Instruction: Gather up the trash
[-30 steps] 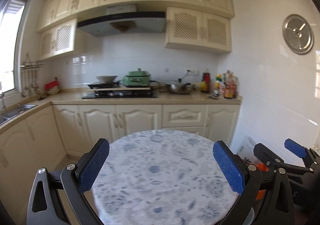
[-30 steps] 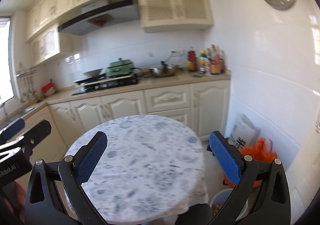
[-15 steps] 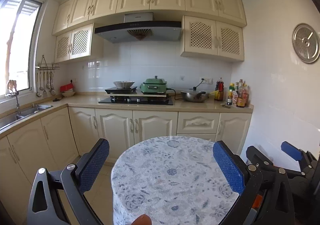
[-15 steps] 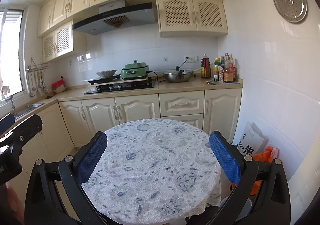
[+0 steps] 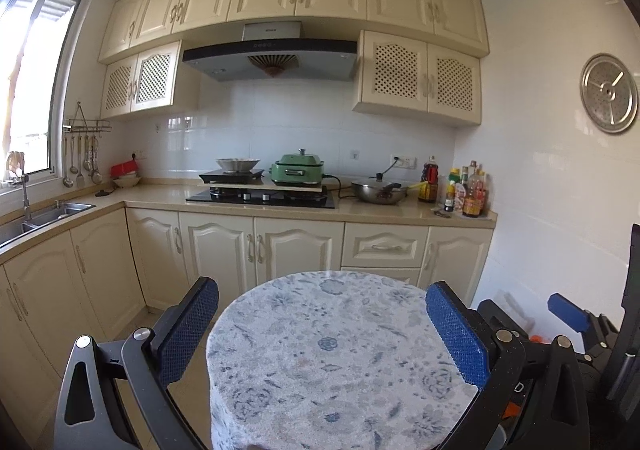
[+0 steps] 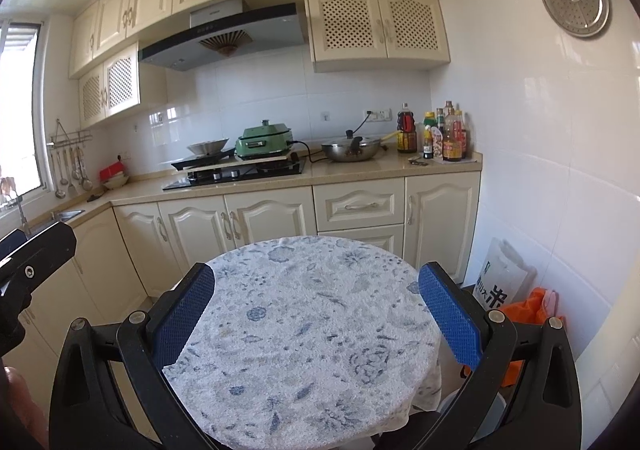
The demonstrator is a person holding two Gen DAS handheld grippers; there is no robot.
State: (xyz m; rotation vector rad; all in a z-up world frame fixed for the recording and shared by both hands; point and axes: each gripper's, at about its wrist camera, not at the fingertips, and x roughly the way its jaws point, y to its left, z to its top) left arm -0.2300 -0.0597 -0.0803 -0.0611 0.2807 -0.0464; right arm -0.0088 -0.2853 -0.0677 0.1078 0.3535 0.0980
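The kitchen cabinets (image 5: 256, 250) and the long worktop (image 6: 360, 170) fill the background, with a hob (image 5: 260, 197), a green cooker (image 6: 264, 140) and a steel wok (image 6: 352, 149) on it; nothing inside either vessel can be made out. Nearer stands the round desk (image 6: 304, 330), covered by a blue-flowered cloth and carrying nothing visible. No trash lies on it. The likeliest trash is on the floor by the right wall: an orange bag (image 6: 528, 314) beside a white printed sack (image 6: 498, 282), with what may be a bin rim half hidden under the desk edge; their contents are hidden.

The left tool (image 5: 320, 334) and right tool (image 6: 316, 314) are both spread wide, gripping nothing, held above the near desk edge.

The main risk is reaching down to the right without a clear view: a finger could snag the hanging cloth and drag it, or the two tools, close together, could knock each other. A thin bag may also tear or slip from a shallow pinch.
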